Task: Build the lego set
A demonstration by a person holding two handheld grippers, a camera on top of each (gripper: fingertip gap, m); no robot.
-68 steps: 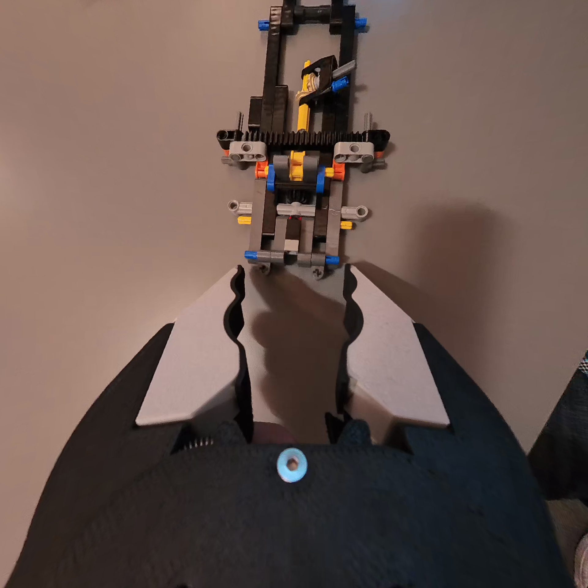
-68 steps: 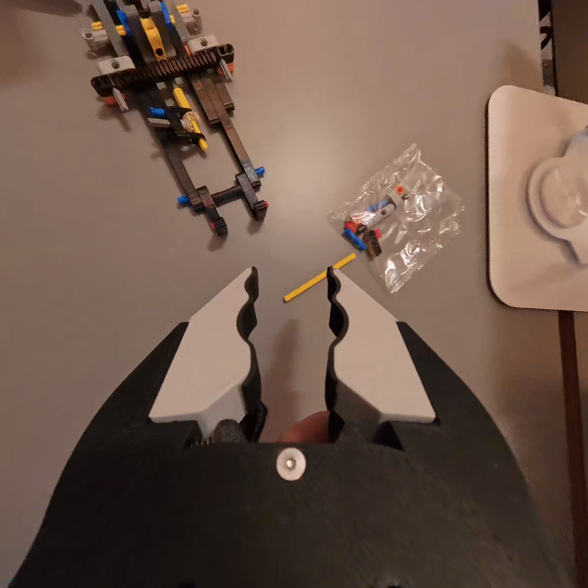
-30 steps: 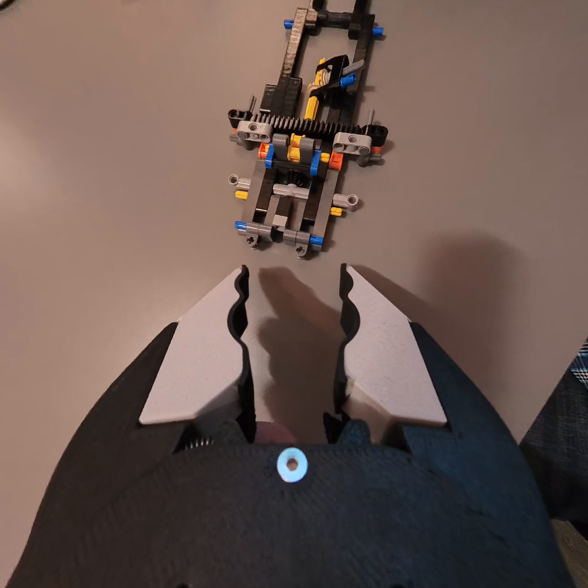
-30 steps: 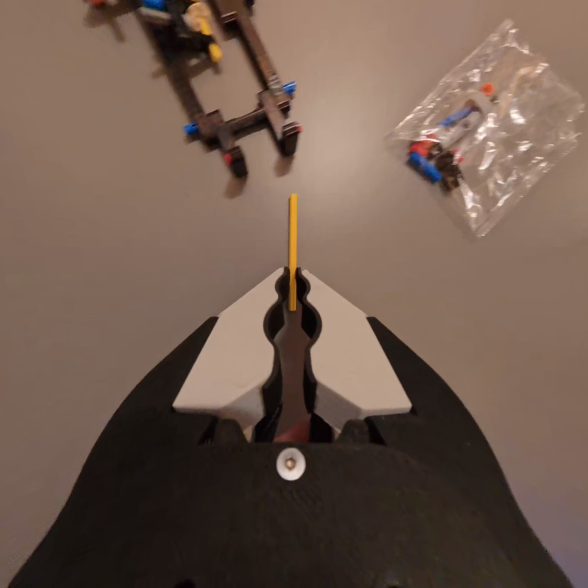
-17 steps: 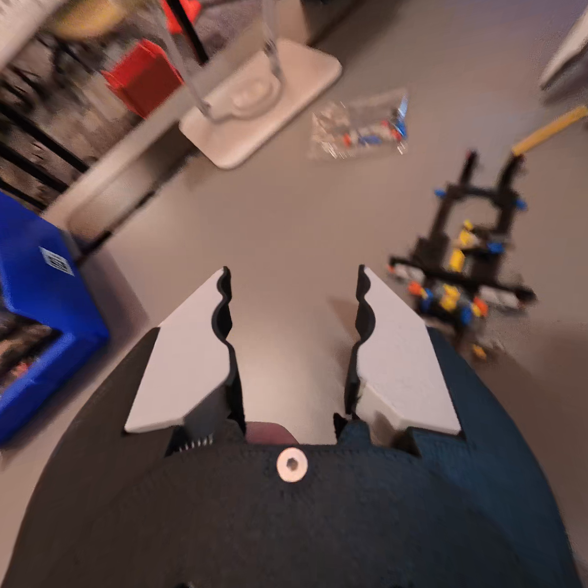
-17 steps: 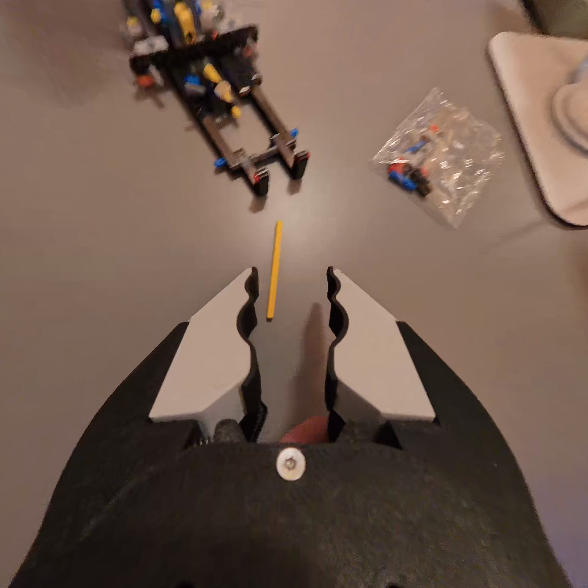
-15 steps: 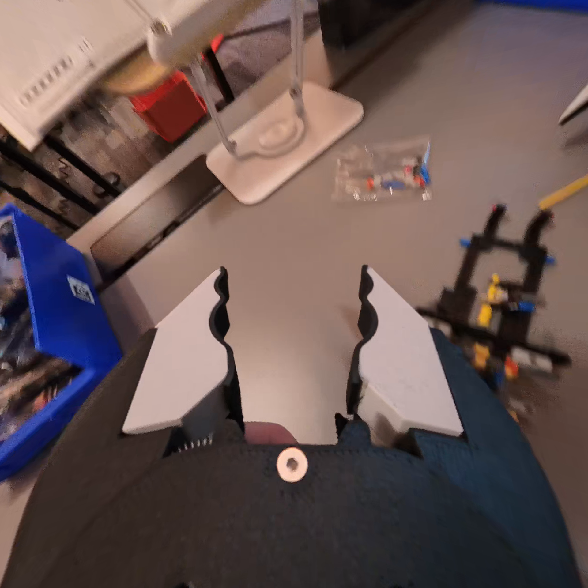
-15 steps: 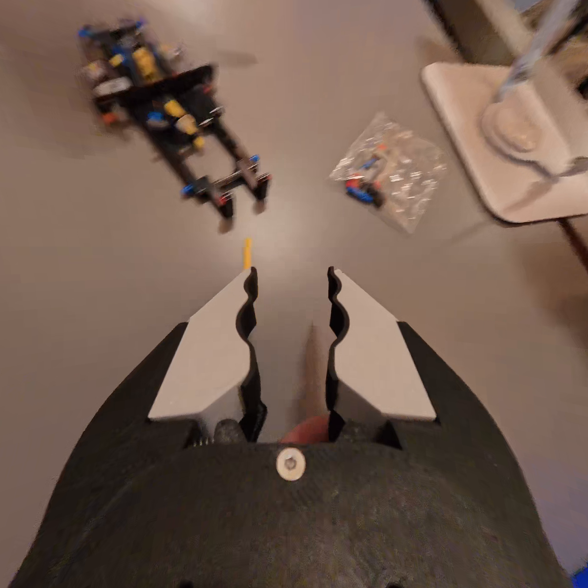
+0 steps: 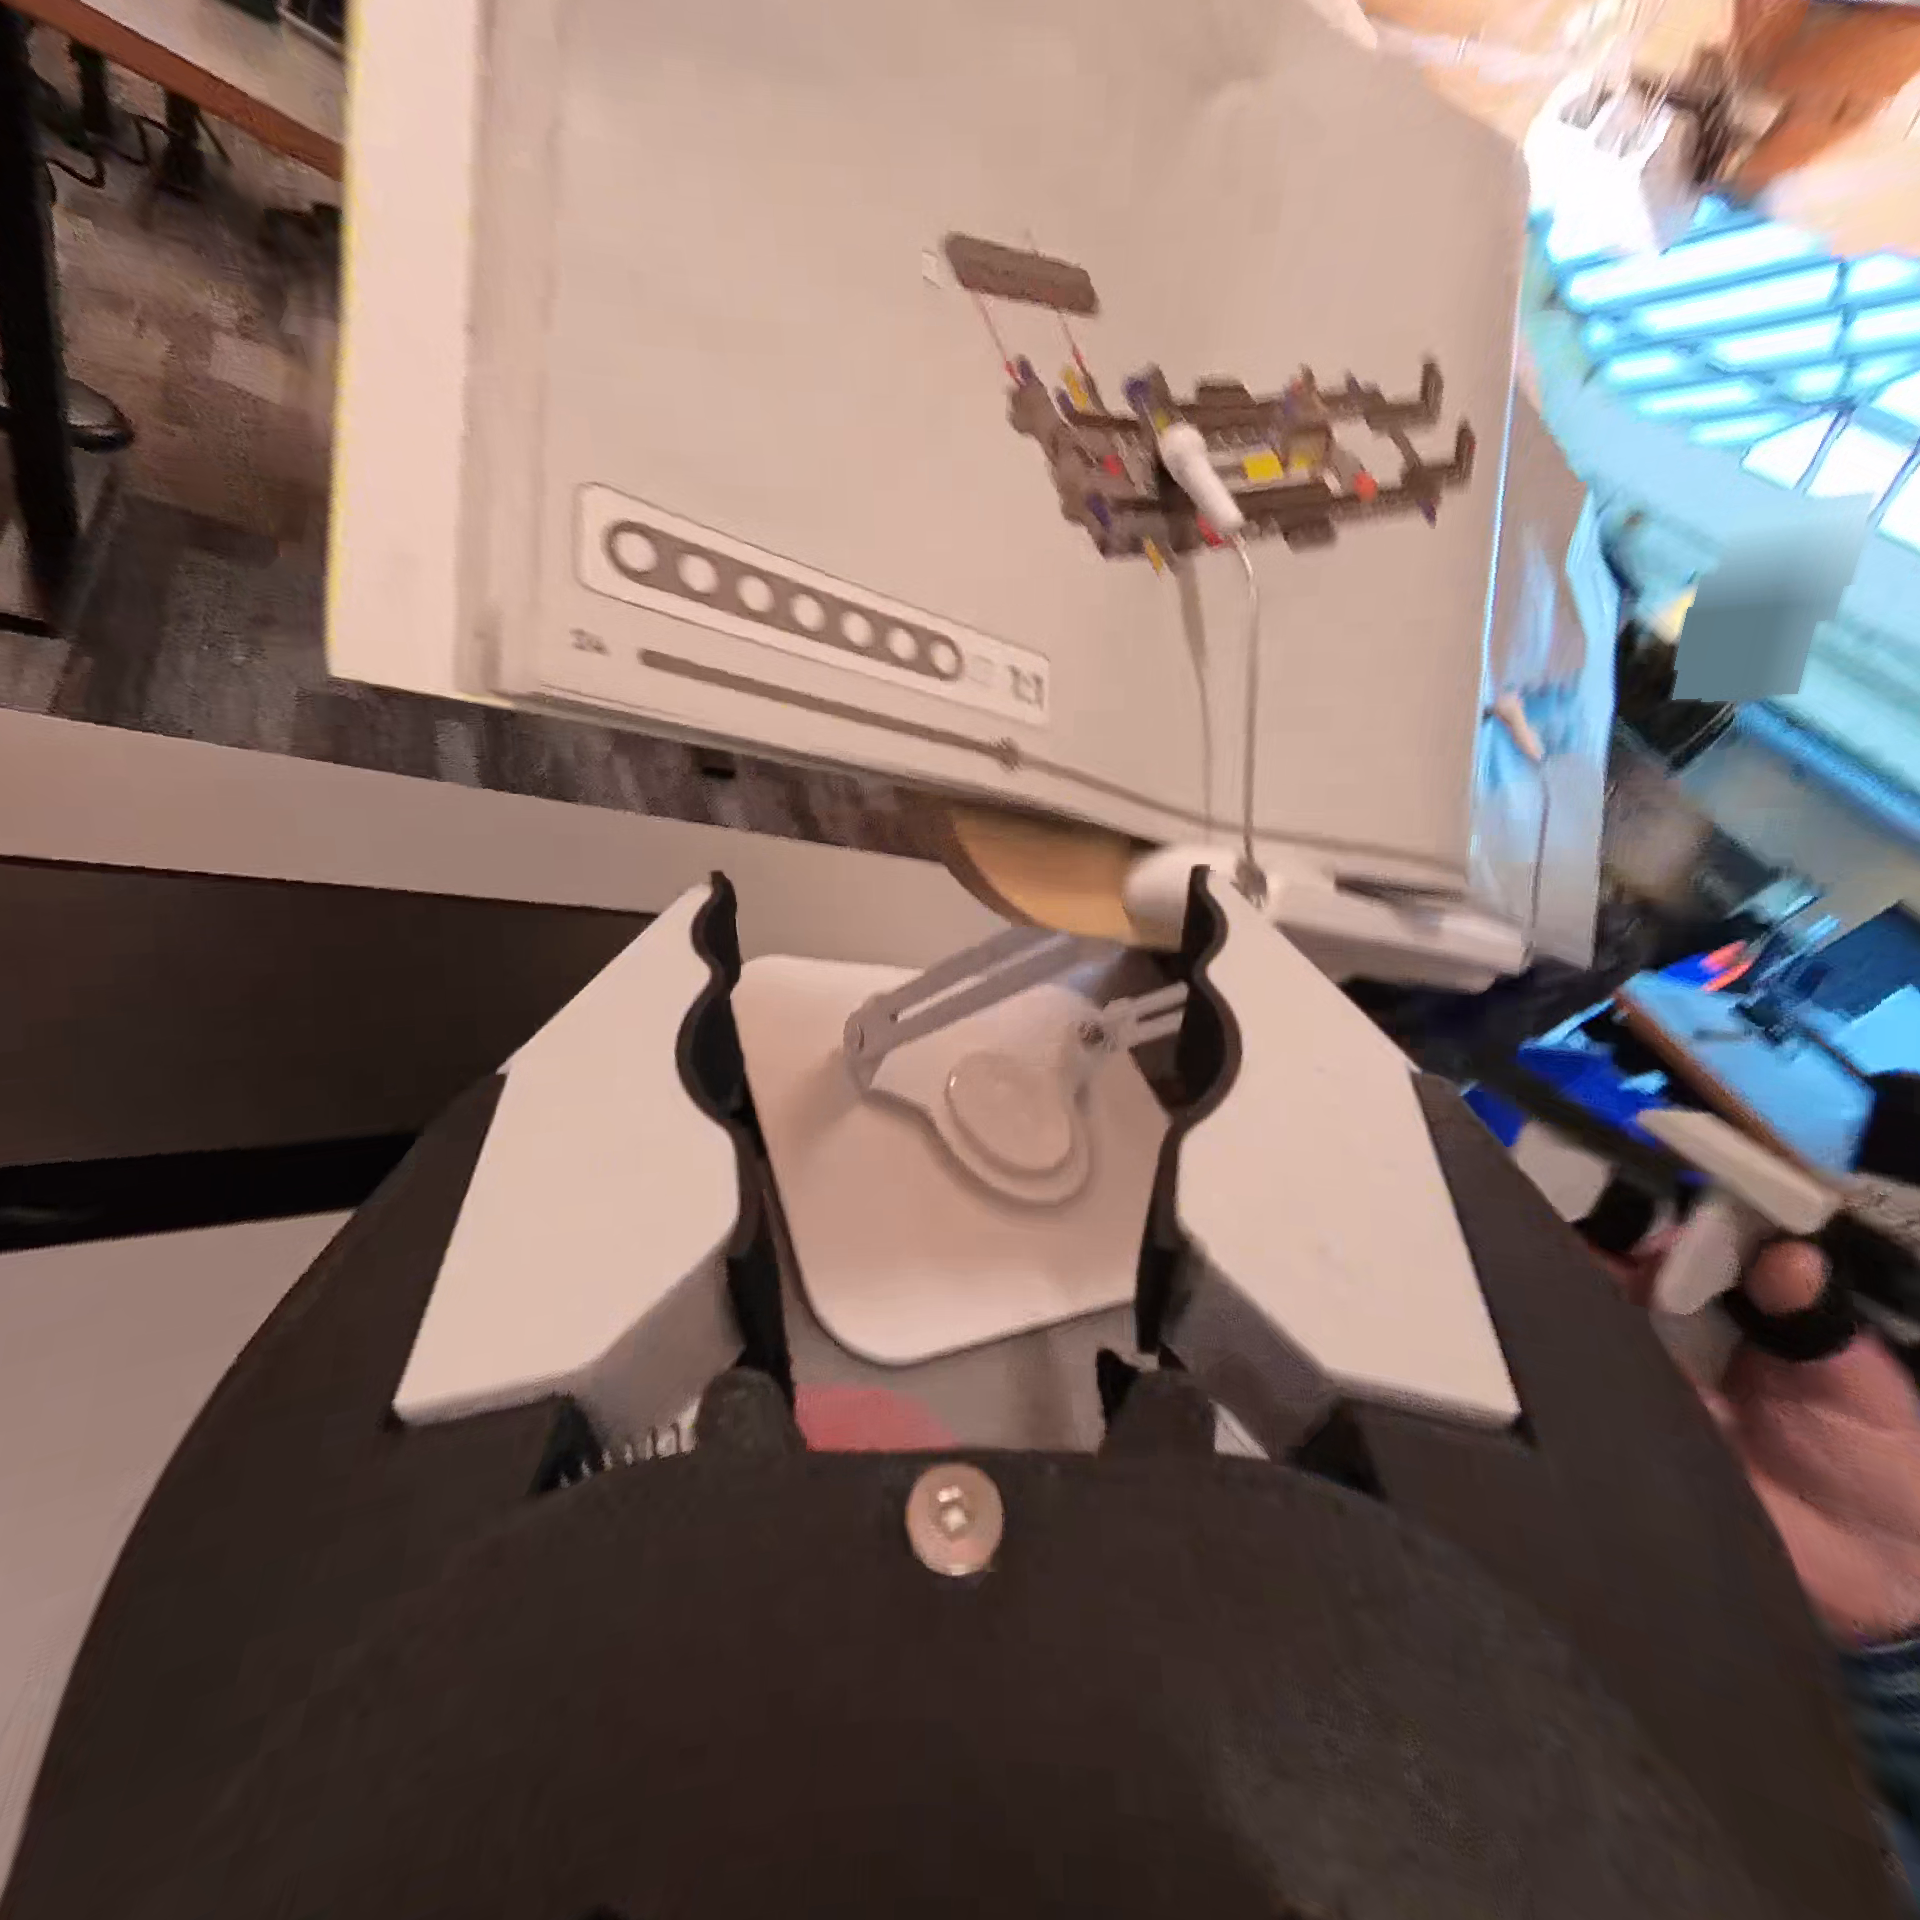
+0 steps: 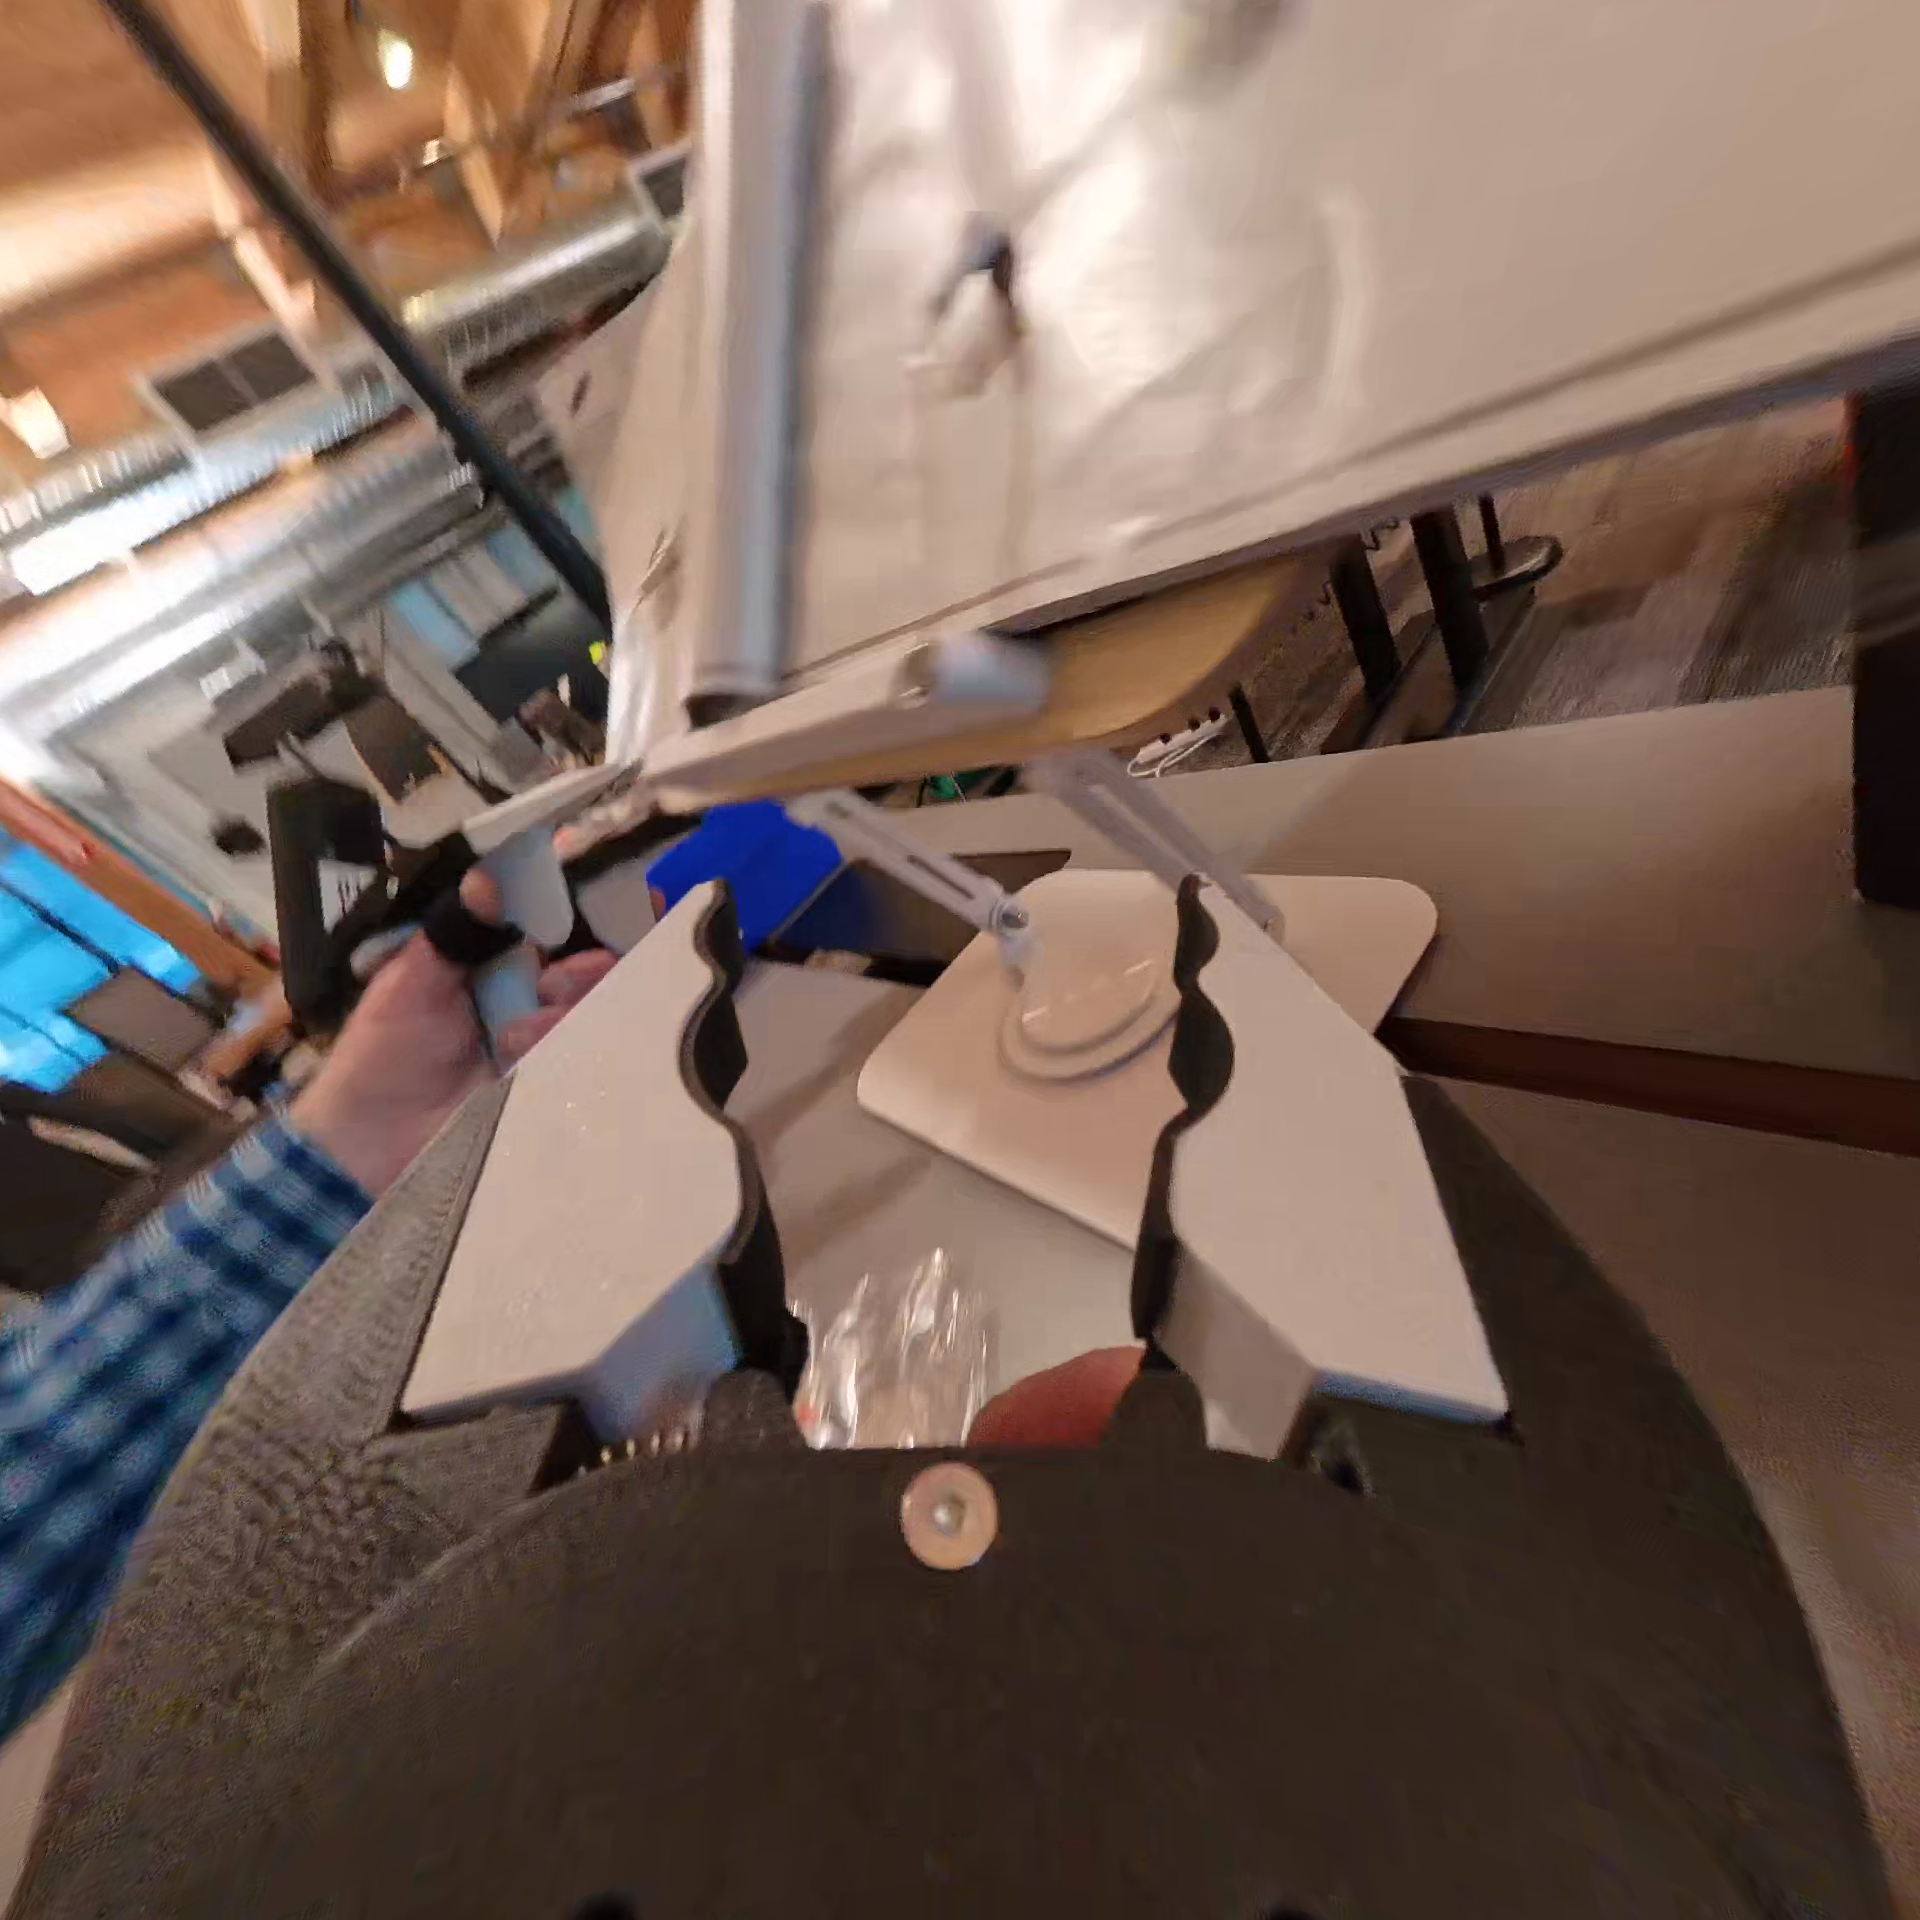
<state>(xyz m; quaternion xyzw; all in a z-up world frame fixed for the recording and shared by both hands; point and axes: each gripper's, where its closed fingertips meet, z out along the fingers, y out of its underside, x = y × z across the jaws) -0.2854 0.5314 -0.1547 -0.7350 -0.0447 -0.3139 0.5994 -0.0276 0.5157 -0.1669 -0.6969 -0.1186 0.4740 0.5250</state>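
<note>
Worktop (image 10: 1662, 1299) fills the low part of your right wrist view, grey and broad, and it carries one white stand base (image 10: 1340, 935). That stand holds up one open instruction booklet (image 9: 831, 364), the biggest thing above the surface; its page shows a printed drawing of the build, but you have no real lego model in either view now, so I cannot tell where it lies. Two grippers are up and facing the stand. Your left gripper (image 9: 956, 904) has its fingers (image 9: 603, 1164) spread apart with nothing between them. Your right gripper (image 10: 951, 904) likewise has its fingers (image 10: 613, 1174) apart and empty. One clear plastic bag (image 10: 904, 1340) of small parts lies on the grey surface low between the right gripper's fingers, partly hidden by its body.
</note>
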